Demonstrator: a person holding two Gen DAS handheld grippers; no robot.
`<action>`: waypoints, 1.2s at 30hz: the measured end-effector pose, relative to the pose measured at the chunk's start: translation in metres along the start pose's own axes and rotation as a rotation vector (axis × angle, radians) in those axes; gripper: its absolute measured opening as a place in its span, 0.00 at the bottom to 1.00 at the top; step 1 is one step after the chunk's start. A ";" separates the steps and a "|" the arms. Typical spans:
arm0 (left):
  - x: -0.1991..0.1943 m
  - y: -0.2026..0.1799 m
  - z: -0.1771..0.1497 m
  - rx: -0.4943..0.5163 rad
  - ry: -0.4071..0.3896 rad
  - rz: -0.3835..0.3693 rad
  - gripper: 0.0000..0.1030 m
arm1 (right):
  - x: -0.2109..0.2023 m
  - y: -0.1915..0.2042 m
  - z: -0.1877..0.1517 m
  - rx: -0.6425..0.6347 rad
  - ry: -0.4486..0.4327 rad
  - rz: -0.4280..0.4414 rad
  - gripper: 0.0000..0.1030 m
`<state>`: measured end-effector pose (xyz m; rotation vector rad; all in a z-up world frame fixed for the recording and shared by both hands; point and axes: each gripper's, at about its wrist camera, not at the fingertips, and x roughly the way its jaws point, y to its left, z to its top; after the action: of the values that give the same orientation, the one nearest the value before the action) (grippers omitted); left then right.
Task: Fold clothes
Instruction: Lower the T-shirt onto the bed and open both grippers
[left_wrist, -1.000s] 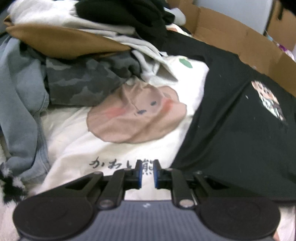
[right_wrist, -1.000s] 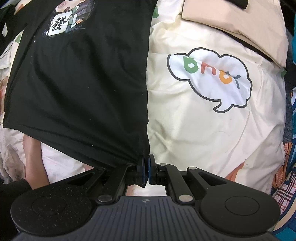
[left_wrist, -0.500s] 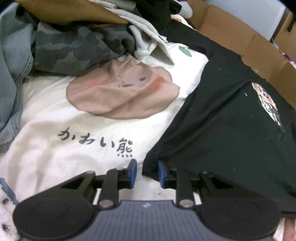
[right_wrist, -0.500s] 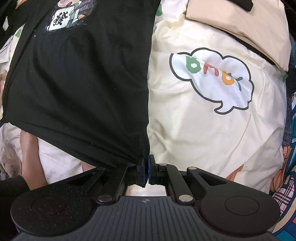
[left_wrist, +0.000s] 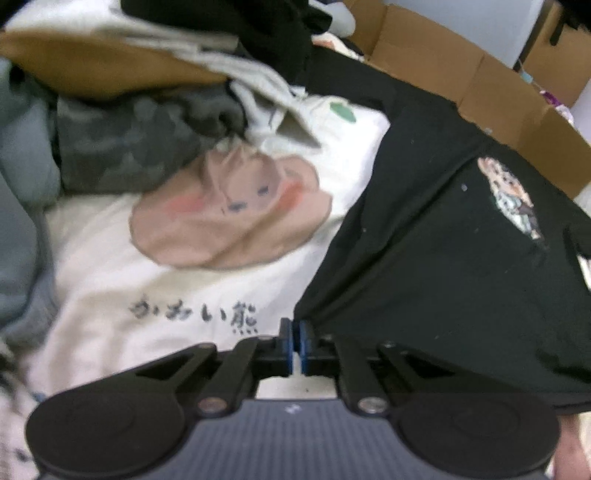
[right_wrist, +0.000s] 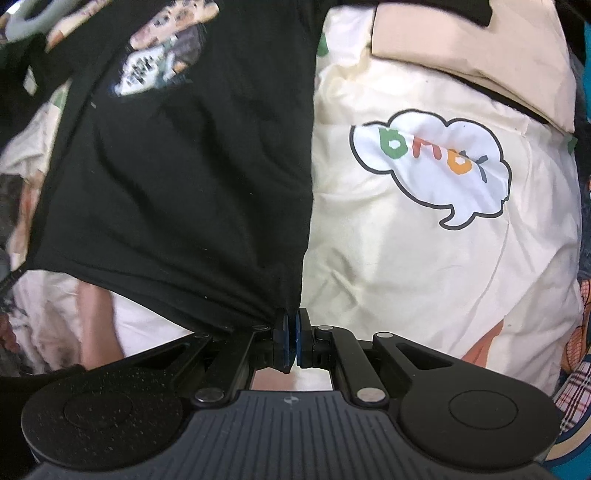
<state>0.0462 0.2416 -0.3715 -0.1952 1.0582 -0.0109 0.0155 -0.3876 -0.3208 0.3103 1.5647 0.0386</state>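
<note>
A black T-shirt (left_wrist: 443, 266) with a small cartoon chest print lies spread over a cream bedsheet. My left gripper (left_wrist: 296, 332) is shut on the shirt's lower left hem corner. In the right wrist view the same black T-shirt (right_wrist: 177, 192) stretches up and to the left, and my right gripper (right_wrist: 292, 325) is shut on its other hem corner. The hem between the two corners hangs slightly lifted, and a person's arm (right_wrist: 98, 325) shows under it.
A heap of unfolded clothes (left_wrist: 122, 110) lies at the left: brown, grey camouflage and blue denim pieces. A cardboard box (left_wrist: 480, 81) borders the far side. The cream sheet (right_wrist: 424, 258) carries a speech-bubble print, with a beige pillow (right_wrist: 480, 48) behind.
My left gripper moved to the shirt's hem corner with its fingers apart, then shut on it. The right gripper stayed shut on its corner; the shirt has shifted slightly.
</note>
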 end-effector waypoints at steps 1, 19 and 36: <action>-0.008 0.000 0.006 0.002 0.000 -0.004 0.03 | -0.006 -0.001 -0.001 0.003 -0.010 0.017 0.01; -0.100 -0.004 0.093 -0.011 -0.038 -0.093 0.03 | -0.088 -0.025 -0.040 0.130 -0.170 0.196 0.01; -0.031 0.013 0.056 -0.034 0.160 -0.002 0.03 | -0.006 -0.047 -0.041 0.183 -0.060 0.154 0.01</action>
<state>0.0785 0.2658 -0.3204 -0.2288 1.2187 -0.0103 -0.0334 -0.4269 -0.3246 0.5707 1.4849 0.0052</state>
